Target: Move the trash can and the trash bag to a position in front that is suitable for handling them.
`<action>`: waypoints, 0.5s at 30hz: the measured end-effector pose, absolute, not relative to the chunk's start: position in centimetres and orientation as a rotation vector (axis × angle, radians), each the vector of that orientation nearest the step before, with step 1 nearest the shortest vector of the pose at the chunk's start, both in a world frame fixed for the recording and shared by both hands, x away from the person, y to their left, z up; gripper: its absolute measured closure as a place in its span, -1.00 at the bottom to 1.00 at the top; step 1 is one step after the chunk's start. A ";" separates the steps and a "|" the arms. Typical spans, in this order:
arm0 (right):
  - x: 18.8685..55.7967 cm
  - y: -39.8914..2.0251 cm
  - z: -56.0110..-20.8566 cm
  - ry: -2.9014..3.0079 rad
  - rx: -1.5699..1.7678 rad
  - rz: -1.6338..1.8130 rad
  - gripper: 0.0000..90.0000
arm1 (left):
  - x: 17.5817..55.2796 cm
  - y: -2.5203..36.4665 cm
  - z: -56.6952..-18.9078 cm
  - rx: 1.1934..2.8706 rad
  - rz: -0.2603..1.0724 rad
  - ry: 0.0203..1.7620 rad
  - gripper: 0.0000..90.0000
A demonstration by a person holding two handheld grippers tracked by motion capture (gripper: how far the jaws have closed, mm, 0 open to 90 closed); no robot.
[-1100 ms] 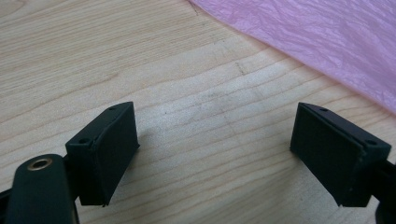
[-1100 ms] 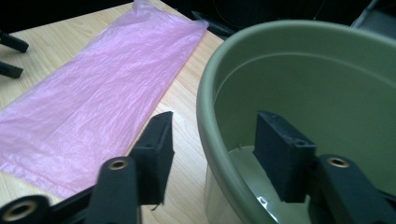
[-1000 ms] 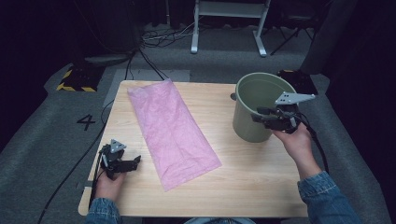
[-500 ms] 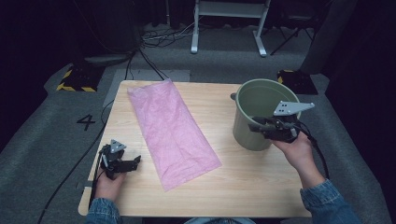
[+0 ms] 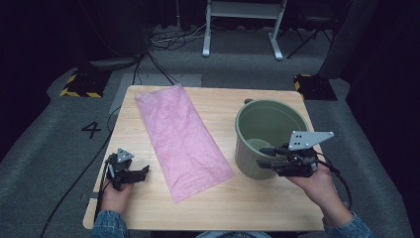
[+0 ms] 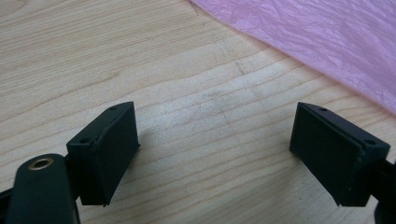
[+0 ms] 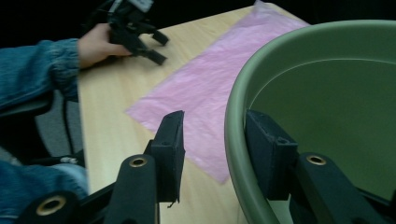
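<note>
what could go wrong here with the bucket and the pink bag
1. The right gripper straddles the green bucket rim, one of its fingers inside and one outside with a gap to the wall, the jaws having just been opening; a pull now could slip off the rim.
2. The bucket stands close to the pink bag; dragging it that way could ruck the bag.
3. The left gripper rests open, off the bag, so nothing pins it.
</note>
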State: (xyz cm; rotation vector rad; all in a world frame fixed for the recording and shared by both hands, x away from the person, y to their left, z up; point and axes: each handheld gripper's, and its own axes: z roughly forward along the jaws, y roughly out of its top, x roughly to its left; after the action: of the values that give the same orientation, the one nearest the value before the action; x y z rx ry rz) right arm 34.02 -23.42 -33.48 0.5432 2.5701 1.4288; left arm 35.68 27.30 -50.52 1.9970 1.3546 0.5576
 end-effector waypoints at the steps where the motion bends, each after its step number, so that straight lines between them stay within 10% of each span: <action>1: 33.7 -23.2 -33.5 2.577 0.532 1.432 0.30 | 35.7 27.3 -50.5 1.997 0.558 1.355 -0.66; 15: 29.4 -20.9 -33.3 2.657 0.389 1.464 0.31 | 35.7 27.3 -50.5 1.997 0.558 1.355 -0.66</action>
State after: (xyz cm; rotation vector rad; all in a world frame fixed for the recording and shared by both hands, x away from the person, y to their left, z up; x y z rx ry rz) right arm 29.38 -20.92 -33.34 0.3893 2.6568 1.4644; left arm 35.68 27.30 -50.52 1.9968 1.3550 0.5577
